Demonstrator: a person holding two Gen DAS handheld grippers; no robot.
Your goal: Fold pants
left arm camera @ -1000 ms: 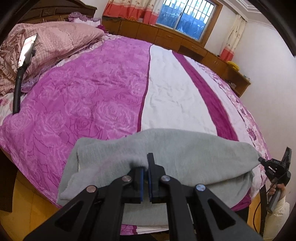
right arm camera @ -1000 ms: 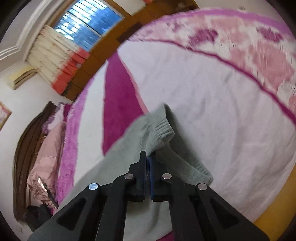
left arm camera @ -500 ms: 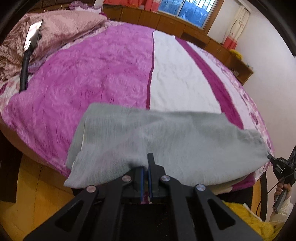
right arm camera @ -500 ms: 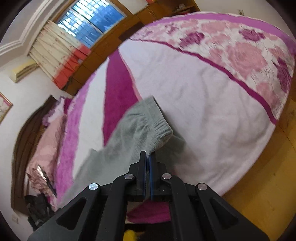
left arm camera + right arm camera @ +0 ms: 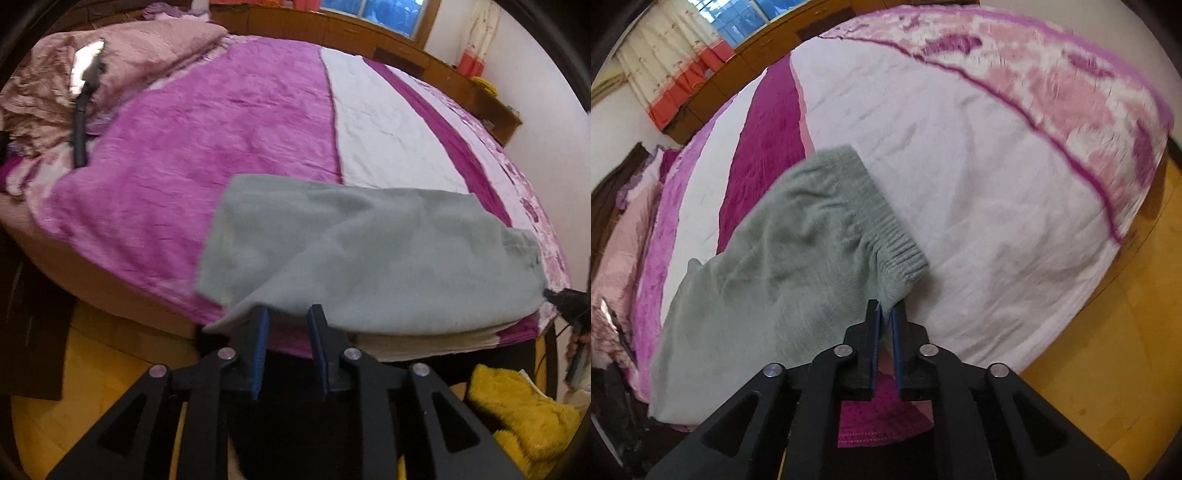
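One pair of grey-green knit pants (image 5: 369, 254) lies folded lengthwise across the near edge of one bed (image 5: 221, 122) covered in a purple, white and pink quilt. Two black grippers with blue pads meet it, one at each end. The left gripper (image 5: 286, 314) has just been opening: its two pads now stand apart, with the pants' near hem draped just past their tips and not pinched. The right gripper (image 5: 885, 314) is nearly closed, pinching the cloth's edge just below the one ribbed cuff (image 5: 886, 229). One pink pillow (image 5: 140, 55) rests at the head.
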